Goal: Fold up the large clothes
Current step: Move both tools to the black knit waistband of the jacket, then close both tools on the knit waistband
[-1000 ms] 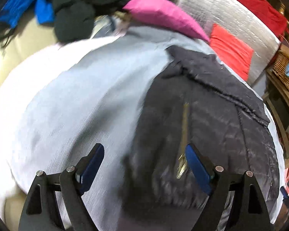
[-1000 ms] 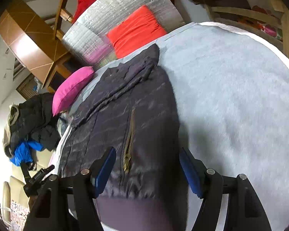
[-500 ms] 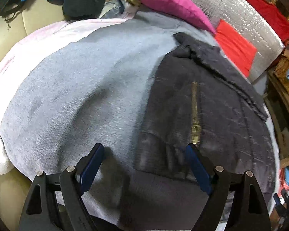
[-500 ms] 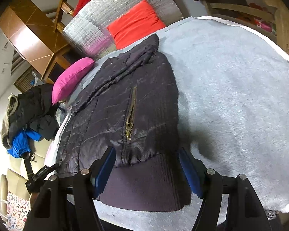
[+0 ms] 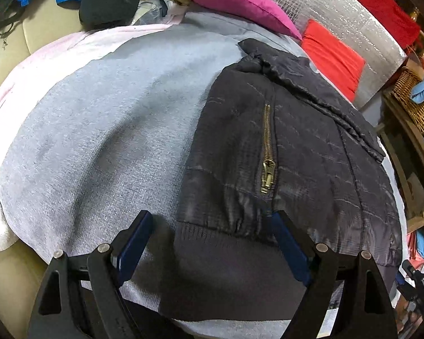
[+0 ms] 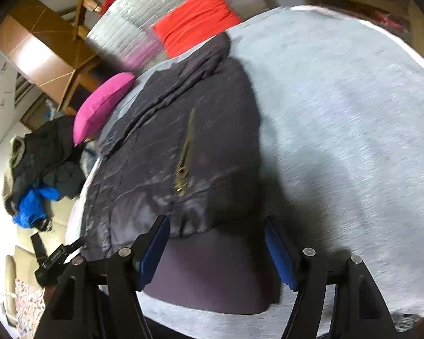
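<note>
Both grippers have pulled back from the jacket [image 5: 291, 152], so its ribbed hem is now in view. It lies flat on the grey blanket [image 5: 104, 141], folded in half with the brass zipper [image 5: 267, 155] on top. Left gripper [image 5: 212, 245] and right gripper [image 6: 216, 250] are wide open above the hem, holding nothing.

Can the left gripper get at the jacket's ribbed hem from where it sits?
Probably yes. The left gripper is open, the ribbed hem of the dark jacket lies between its fingers, and nothing covers that edge.
</note>
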Demonstrator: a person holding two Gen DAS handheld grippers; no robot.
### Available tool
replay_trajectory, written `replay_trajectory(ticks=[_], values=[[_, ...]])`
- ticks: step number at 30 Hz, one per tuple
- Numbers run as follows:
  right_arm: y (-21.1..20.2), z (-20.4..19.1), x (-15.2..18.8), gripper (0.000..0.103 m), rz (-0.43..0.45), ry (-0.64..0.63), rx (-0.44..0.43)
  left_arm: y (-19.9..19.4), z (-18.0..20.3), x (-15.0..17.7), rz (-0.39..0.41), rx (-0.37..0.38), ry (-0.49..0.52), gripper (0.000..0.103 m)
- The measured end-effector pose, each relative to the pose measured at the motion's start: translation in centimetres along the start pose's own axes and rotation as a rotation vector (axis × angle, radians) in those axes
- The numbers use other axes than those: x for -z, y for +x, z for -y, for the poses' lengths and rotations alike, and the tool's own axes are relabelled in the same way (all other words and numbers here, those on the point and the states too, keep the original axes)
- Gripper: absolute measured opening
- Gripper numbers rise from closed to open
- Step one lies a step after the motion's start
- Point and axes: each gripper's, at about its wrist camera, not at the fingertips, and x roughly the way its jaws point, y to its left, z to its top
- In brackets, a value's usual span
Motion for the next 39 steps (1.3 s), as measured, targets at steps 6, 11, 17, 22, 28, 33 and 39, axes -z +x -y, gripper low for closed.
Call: replay_trajectory(ticks=[6,11,17,22,28,33,39], values=[[1.0,0.9,0.1,0.072,-0.018,0.034,0.005,1.0,0.0,0.6,-0.019,-0.009,0.017,0.086],[1.1,-0.2,0.1,0.049,-0.024,-0.038,0.045,1.1,0.4,0.6,-0.014,-0.030,0.028,0.086],[1.4,0.5,-0.1,0.037,-0.034,-0.020,0.074,1.1,0.8,0.8,-0.011,-0.050,0.038,0.086],[1.7,0.2,-0.2,0.059,-0.034,-0.021,0.052,1.0,0.7,1.0,-0.010,-0.051,0.045,0.086],[2.3,-1.1,-0.1,0.036,-0.056,-0.109,0.137,0.8,0.7,1.2,-0.011,-0.058,0.058,0.086],[2.0,-1.4,-0.3,0.015,-0.064,-0.135,0.164,0.5,1.6,1.2,-0.015,-0.092,0.108,0.046],[0.4,-2.3,-0.9,0.009,-0.048,-0.127,0.099,-1.0,1.1,1.1,-0.009,-0.045,0.103,0.014]])
